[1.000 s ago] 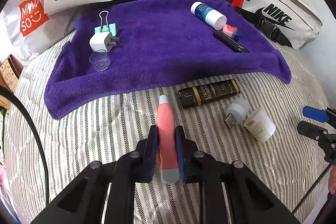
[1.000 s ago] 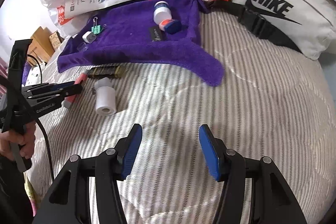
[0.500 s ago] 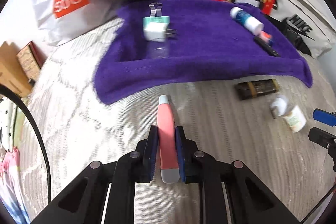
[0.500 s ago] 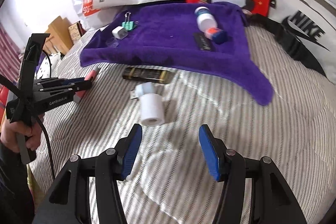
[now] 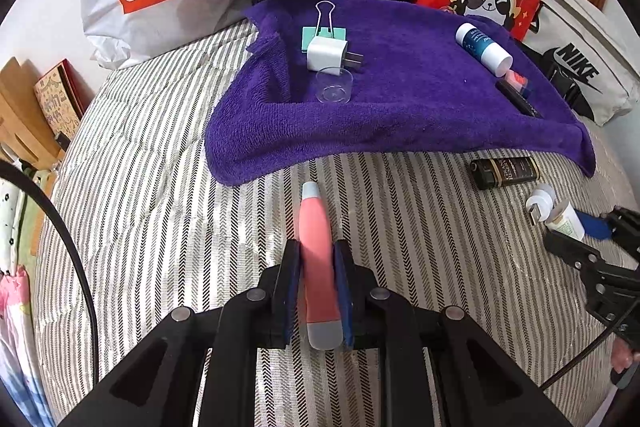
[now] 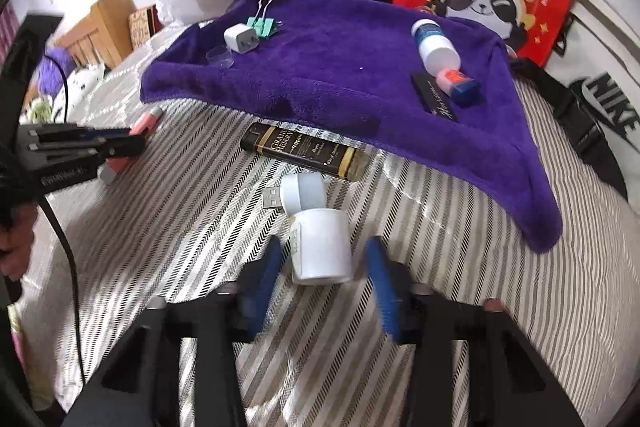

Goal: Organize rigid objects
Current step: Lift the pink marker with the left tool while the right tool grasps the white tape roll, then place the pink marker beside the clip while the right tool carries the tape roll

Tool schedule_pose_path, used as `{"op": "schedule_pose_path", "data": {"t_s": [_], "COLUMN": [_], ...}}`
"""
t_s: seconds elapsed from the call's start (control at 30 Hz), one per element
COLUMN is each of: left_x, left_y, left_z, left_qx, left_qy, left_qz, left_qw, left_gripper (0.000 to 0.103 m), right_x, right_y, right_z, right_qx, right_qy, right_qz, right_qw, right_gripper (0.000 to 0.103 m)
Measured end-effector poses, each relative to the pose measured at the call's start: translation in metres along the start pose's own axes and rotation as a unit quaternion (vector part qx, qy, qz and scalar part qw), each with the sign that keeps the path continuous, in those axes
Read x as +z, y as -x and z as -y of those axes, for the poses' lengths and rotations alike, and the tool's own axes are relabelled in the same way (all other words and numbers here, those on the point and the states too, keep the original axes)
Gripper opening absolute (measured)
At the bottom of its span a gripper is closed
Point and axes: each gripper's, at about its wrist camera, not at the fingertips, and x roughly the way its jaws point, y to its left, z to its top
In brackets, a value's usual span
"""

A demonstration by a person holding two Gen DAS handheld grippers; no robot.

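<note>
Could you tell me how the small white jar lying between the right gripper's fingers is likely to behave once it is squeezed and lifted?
The white jar lies on its side on the soft striped bedding, so it may roll if nudged. Its smooth round wall could slip between the closing fingers, which do not yet press it. It looks rigid and probably light.

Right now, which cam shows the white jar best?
Right wrist view: the white jar lies on its side, large and central, between the right tool's closing pads. Left wrist view shows it small at the right edge, partly hidden.
</note>
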Motion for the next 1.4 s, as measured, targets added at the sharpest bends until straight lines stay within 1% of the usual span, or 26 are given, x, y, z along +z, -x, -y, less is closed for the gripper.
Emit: {"op": "schedule_pose_path", "data": {"t_s": [0.1,0.27,0.37,0.53,0.7,0.83,1.0,1.1,1.17,1.4], "left_x": [0.001,-0.001,-0.001,0.0,0.003,0.005,0.017,0.025,0.03,0.054], "left_y": [0.0,0.002,0.001,0.001,0.002,0.01,0.021,0.027,0.03,0.023], "left_z": [0.002,0.0,0.001,-0.006,-0.007,-0.001,0.008,0.012,0.015,0.036], "left_qx": [0.001,-0.006,-0.004,-0.024,-0.034,-0.038,-0.041,-0.058,-0.063,-0.081], "left_qy": [-0.004,0.0,-0.004,0.008,0.014,0.011,0.004,0.0,-0.005,-0.028], "left_qz": [0.002,-0.001,0.002,-0.001,-0.014,-0.01,-0.001,0.009,0.013,0.014], "left_qw": [1.0,1.0,1.0,0.9997,0.9992,0.9992,0.9991,0.9983,0.9979,0.9962], "left_gripper": [0.017,0.017,0.017,0.017,0.016,0.017,0.017,0.017,0.017,0.017], "right_x": [0.0,-0.004,-0.008,-0.01,-0.007,0.0,0.012,0.018,0.021,0.031], "right_y": [0.001,0.016,0.022,0.022,0.029,0.037,0.04,0.041,0.041,0.042], "right_z": [-0.002,0.011,0.017,0.023,0.026,0.037,0.05,0.055,0.057,0.068], "right_qx": [-0.002,0.006,0.008,0.018,0.026,0.03,0.034,0.039,0.034,0.033], "right_qy": [0.011,-0.012,-0.024,-0.041,-0.043,-0.051,-0.067,-0.076,-0.078,-0.106], "right_qz": [-0.002,0.004,0.003,0.0,0.009,0.017,0.024,0.026,0.026,0.021], "right_qw": [1.0,1.0,1.0,0.999,0.999,0.998,0.997,0.996,0.996,0.994], "right_gripper": [0.029,0.029,0.029,0.029,0.029,0.029,0.029,0.029,0.029,0.029]}}
